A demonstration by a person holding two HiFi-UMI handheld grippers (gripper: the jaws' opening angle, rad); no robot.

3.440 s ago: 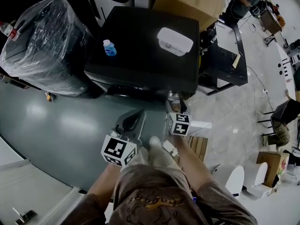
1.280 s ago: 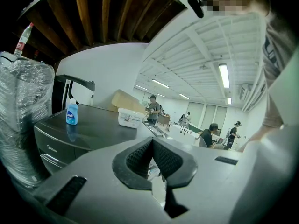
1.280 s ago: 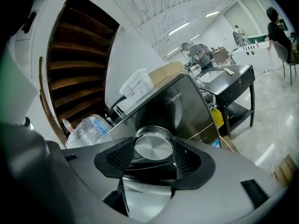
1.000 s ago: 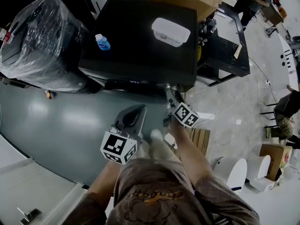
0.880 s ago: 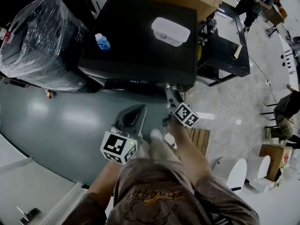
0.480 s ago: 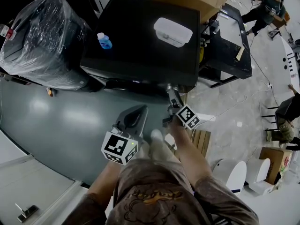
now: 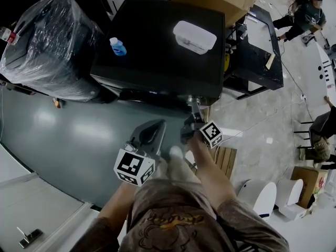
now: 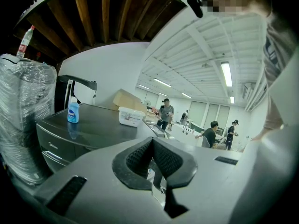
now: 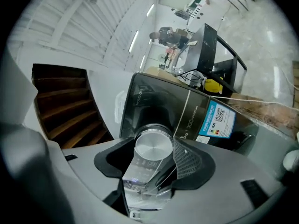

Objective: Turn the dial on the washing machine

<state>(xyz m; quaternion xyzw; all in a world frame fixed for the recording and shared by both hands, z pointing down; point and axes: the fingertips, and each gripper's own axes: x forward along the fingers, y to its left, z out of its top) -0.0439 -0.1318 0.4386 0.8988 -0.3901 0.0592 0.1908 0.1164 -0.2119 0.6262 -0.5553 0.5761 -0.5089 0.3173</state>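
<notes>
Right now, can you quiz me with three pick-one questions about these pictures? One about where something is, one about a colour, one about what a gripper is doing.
1. Where is the blue bottle?
A) on top of the washing machine
B) on the floor
C) inside a box

2. What colour is the dial?
A) red
B) silver
C) green

3. What is the right gripper doing?
A) hanging open, away from the dial
B) holding the bottle
C) fingers closed on the dial

Answers: 1 A, it stands on the dark lid; 2 B, its round face shines silver; 3 C, a finger presses each side of the dial.
</notes>
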